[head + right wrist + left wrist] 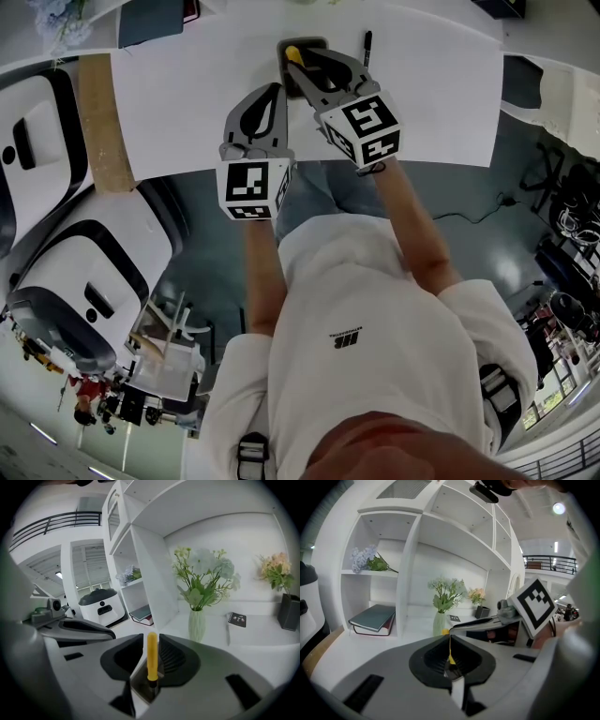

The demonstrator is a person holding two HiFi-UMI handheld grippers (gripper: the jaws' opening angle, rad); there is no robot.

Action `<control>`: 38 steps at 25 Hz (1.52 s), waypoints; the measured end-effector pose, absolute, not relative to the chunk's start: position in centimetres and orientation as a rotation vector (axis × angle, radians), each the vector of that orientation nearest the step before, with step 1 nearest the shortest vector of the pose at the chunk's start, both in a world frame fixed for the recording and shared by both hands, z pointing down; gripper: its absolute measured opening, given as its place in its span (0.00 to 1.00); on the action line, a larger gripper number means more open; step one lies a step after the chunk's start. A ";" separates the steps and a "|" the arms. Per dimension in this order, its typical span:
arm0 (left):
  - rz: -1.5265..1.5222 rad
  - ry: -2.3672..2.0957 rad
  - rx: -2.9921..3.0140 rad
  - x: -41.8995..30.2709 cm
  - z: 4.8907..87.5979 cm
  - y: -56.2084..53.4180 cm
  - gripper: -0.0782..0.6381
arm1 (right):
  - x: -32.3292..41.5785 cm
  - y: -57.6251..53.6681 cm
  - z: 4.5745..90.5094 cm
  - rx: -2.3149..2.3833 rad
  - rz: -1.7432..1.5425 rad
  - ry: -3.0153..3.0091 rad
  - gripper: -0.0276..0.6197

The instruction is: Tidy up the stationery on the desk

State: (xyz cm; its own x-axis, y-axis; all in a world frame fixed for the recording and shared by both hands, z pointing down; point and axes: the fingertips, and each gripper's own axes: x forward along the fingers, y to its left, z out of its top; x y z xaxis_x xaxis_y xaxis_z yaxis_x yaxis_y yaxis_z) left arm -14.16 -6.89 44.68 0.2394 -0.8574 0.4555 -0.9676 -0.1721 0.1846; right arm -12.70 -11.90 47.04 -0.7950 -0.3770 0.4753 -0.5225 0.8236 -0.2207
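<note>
One yellow pen stands tip-down in a dark holder on the white worktop. It sits between the jaws of the R gripper, which are spread. A gap shows on the pen's left side and no pinch is visible. The L gripper hovers just beside it on the left, jaws pressed together w/ nothing held. A black pen lies flat on the worktop near the holder's right side, not touching it. A vase of flowers stands well beyond, on the shelf behind.

Step in hand, by the look of it: leaving the pen in the holder.

To do it well:
- **Exit:** hold the jaws wide and draw the R gripper straight back along its own line. No sideways swing until both tips are past the pen's top.
- **Clearance:** the pen looks nearer the right-hand pad, so ease a touch toward that side first, else the pad may drag the barrel out again.
- **Holder:** it prob. tips easily, so a snag could knock it over.
- **L gripper:** best kept off, since shut jaws could only nudge the holder.

Likely next: the black pen. Take it across the barrel at mid-length, approx. square to it, so it hangs level.
</note>
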 end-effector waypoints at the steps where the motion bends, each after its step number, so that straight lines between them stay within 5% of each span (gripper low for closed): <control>1: 0.344 -1.668 2.088 -14.1 44.7 -6.9 0.11 | -12.6 -11.9 47.1 0.669 0.477 -2.587 0.18; 38: 0.427 -1.381 2.327 -2.8 46.8 -14.4 0.11 | 1.9 -18.5 53.9 1.051 0.590 -2.315 0.17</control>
